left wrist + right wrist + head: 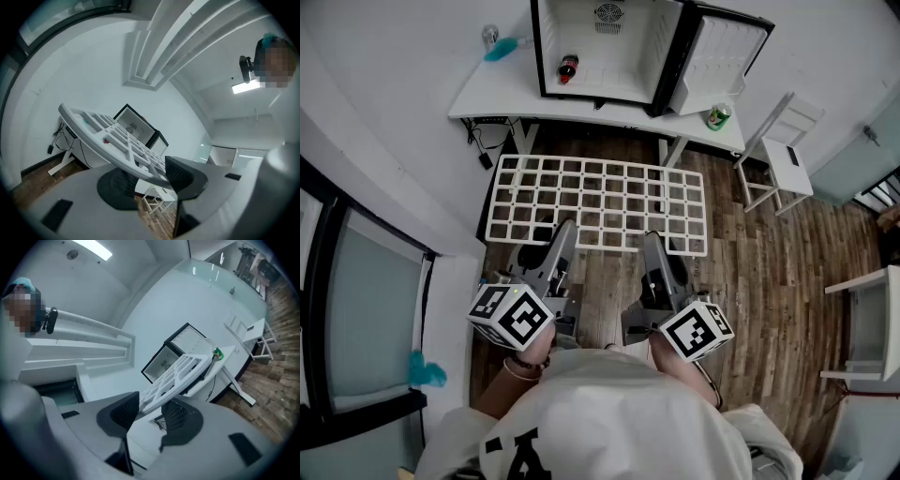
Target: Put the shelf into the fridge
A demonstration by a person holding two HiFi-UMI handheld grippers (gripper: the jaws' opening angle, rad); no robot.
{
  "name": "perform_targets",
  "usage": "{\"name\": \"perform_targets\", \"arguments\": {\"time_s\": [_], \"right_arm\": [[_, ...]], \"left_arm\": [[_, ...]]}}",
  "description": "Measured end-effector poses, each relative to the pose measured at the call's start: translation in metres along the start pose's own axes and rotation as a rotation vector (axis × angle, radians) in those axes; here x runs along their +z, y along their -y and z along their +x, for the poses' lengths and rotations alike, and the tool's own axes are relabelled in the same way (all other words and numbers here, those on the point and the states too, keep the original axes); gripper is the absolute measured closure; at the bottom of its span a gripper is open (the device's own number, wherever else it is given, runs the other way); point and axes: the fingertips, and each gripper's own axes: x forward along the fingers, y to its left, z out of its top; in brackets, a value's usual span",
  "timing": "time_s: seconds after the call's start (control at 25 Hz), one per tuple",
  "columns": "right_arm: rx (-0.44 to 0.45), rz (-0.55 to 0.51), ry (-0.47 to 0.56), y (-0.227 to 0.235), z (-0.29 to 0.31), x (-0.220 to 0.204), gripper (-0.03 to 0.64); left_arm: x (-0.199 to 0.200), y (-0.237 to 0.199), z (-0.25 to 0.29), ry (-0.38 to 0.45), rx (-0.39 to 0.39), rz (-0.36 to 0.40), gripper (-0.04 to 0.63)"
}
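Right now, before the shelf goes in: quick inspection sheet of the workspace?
Surface: white table, fridge on it, door open.
Job's things: shelf held in front of the table, not yet in the fridge.
Clutter: bottle inside the fridge; green can and teal item on the table.
Grippers: left gripper and right gripper shut on the shelf's near edge.
Cables: cables under the table's left end.
Surroundings: wooden floor, white chair.

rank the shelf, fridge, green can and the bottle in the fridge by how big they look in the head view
1. shelf: widest, but nearest the camera
2. fridge: partly cut off by the top edge
3. green can and bottle: both tiny and about alike, so no order between them
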Motion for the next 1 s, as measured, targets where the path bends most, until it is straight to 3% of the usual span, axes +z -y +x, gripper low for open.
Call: {"name": "perform_targets", "arguments": {"time_s": [1.0], "right_arm": [[-0.038, -0.002, 0.021, -0.018, 0.031, -0.026, 0.466]], "left_arm": [[0.023, -0.041, 0.001, -0.03, -0.023, -0.01, 0.429]]}}
